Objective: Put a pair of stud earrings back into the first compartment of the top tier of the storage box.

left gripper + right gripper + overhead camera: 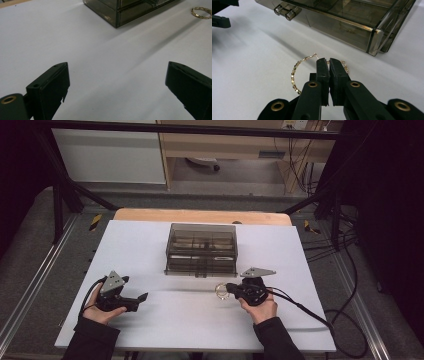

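two grippers, one gold hoop earring pinched at the table's middle

two grippers work over a white table top (pixel 150 240), the largest thing in the high view, with a strip of bare wood showing along its far edge. next in size is the smoked clear plastic organiser box (pixel 201 249), which sits at the centre of the far half; its inner dividers show through the lid, and a clear latch juts from its near wall in the right gripper view.

the right gripper (pixel 226 290) lies just in front of that box, held in the person's right hand (pixel 260 309), with a black cable trailing off toward the table's right edge. its two black jaws are pressed together on the gold hoop earring (pixel 294 75), the rim of the hoop caught between the pads. the hoop is a thin ring strung with small gold beads, its hook end standing free at the top; whether it rests on the table or is lifted just clear of it cannot be told. it is near the box's front corner, not touching it.

the left gripper (pixel 141 299) rests low at the near left, well apart from the box and the earring, in the person's left hand (pixel 102 312). its jaws stand wide apart with bare table between them.
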Demonstrator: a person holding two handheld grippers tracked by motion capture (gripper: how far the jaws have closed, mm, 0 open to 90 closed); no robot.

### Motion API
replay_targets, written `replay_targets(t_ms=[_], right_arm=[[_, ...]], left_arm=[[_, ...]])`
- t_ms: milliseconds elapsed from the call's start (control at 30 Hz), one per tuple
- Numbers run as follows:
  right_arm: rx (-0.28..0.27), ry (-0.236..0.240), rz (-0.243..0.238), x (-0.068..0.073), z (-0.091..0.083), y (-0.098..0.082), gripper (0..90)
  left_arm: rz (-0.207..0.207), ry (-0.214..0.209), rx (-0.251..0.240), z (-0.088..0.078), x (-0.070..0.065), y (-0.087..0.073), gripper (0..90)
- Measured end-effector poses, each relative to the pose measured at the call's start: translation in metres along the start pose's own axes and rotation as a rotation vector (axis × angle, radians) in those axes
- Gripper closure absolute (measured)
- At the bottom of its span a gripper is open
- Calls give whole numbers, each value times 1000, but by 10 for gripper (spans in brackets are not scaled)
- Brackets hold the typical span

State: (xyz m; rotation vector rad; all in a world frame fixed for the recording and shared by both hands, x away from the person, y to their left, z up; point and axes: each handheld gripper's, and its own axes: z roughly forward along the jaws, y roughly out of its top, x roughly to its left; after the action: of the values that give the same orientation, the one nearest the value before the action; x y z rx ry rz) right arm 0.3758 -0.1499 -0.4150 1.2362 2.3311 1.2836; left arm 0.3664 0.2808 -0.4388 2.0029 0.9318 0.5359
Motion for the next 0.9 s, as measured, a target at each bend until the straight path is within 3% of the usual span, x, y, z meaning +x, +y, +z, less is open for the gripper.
replay_targets(t_ms=[900], right_arm=[[-36, 37, -25, 14, -11, 21, 869]], left_arm=[[-2, -5, 0, 0, 0, 0, 54]])
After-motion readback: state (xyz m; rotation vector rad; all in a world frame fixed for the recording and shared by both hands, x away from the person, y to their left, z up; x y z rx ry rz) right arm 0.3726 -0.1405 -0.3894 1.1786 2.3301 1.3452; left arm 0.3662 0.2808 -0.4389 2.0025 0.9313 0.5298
